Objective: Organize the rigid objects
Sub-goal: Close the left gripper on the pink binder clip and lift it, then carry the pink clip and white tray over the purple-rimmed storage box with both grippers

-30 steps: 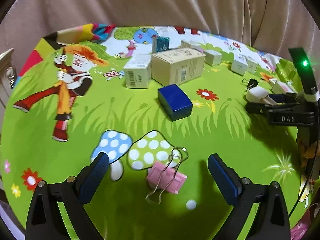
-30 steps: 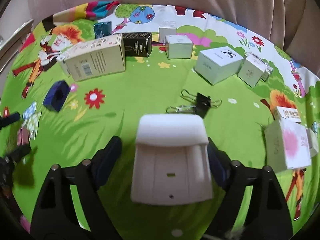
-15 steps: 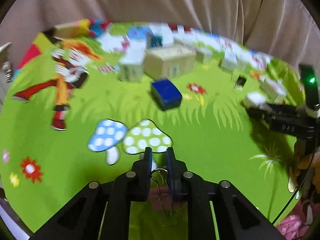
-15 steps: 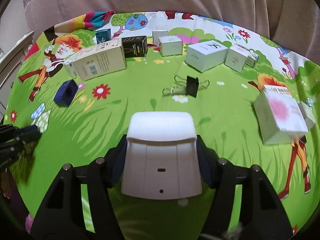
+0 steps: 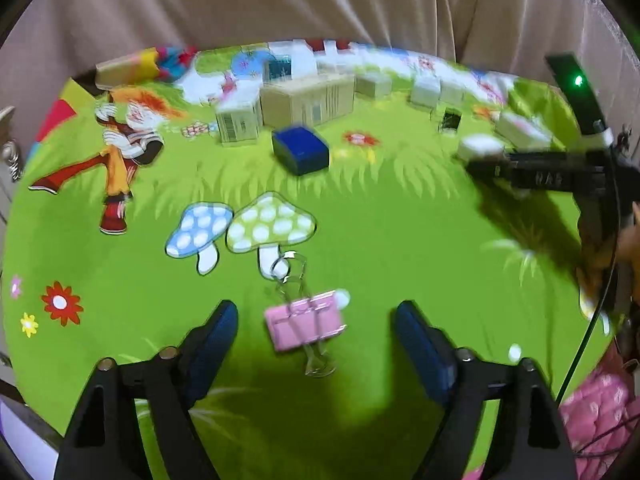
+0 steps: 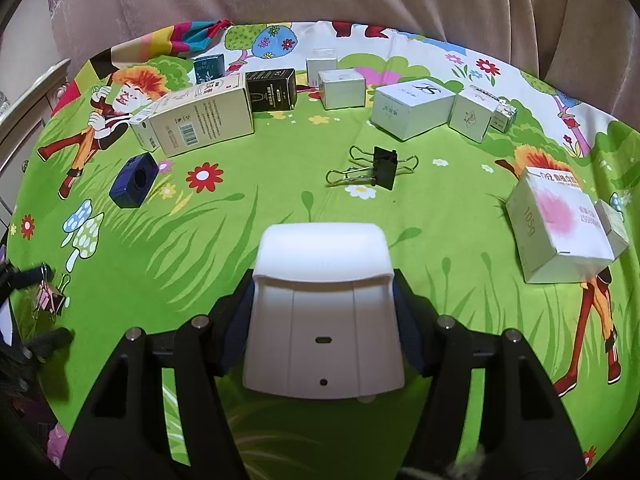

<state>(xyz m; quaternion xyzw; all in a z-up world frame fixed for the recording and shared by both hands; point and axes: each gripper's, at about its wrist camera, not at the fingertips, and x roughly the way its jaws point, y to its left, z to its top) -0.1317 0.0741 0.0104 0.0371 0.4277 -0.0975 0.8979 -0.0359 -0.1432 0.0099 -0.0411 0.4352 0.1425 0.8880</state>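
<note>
My left gripper (image 5: 316, 334) is open, its jaws wide apart on either side of a pink binder clip (image 5: 305, 324) that lies on the green cartoon cloth (image 5: 400, 240). The clip also shows in the right wrist view (image 6: 50, 298) at the far left. My right gripper (image 6: 323, 320) is shut on a white plastic case (image 6: 323, 312) and holds it above the cloth. In the left wrist view the right gripper (image 5: 480, 160) shows at the right with the white case (image 5: 480, 146) in it.
A dark blue box (image 6: 134, 180) and a black binder clip (image 6: 382, 168) lie mid-cloth. Several cardboard boxes stand along the far edge, among them a long beige one (image 6: 204, 120) and a black one (image 6: 272, 90). A pink-marked white box (image 6: 560, 224) sits at the right.
My left gripper was open, shut on the pink clip's wire handle, and is open again; the clip now lies turned, handle pointing away. My right gripper closed on the white case and pulled back.
</note>
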